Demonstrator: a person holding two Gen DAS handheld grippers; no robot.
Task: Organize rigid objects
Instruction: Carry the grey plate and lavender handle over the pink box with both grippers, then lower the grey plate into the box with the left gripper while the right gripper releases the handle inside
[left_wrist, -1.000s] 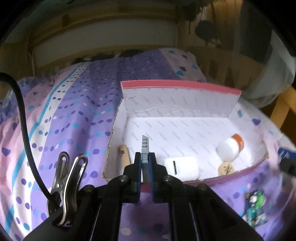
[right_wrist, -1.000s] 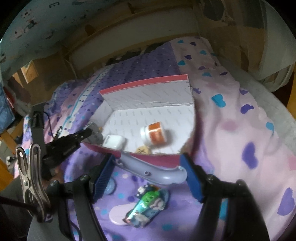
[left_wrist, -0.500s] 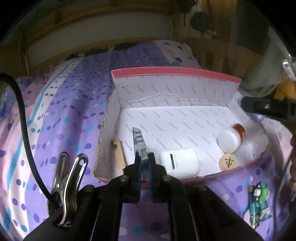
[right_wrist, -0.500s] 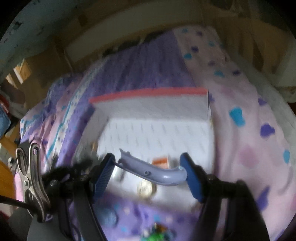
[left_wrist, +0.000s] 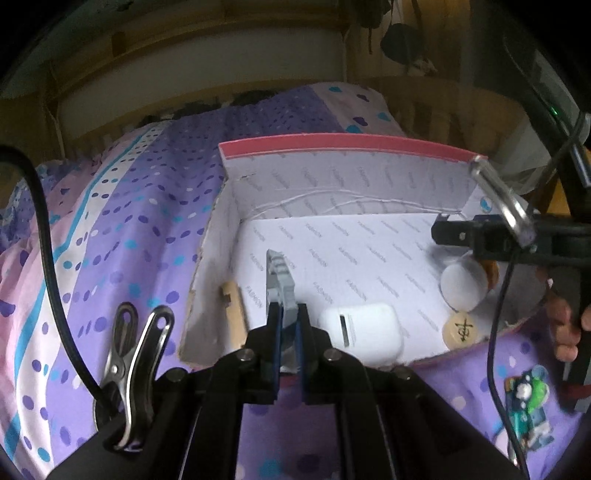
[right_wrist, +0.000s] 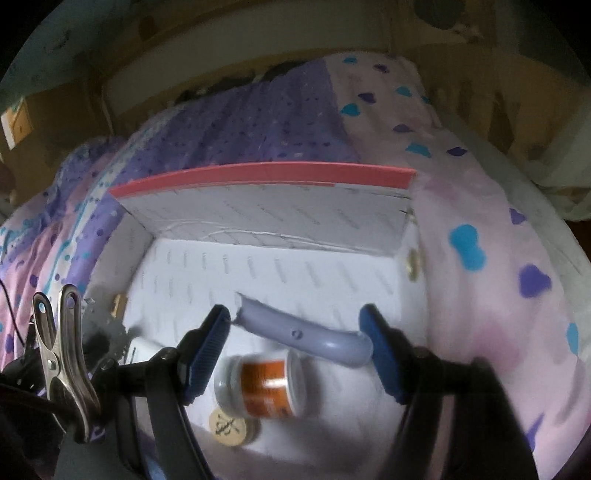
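Carried in from the bed's near edge to a spot over the open box (right_wrist: 399, 221): the curved lavender handle (right_wrist: 306, 334), spanning the right gripper (right_wrist: 295, 336) and pinched end to end between its wide-set fingers, now above the orange-labelled jar (right_wrist: 264, 384) at 6 o'clock on the box floor. Hardly shifted meanwhile: the left gripper (left_wrist: 286, 332), fingers narrow on a thin grey notched piece (left_wrist: 279, 280) over the box's near-left corner, beside the white case (left_wrist: 360, 332). Probably both ready for release, leaving the toy car (left_wrist: 528, 406) on the bedspread at 4 o'clock.
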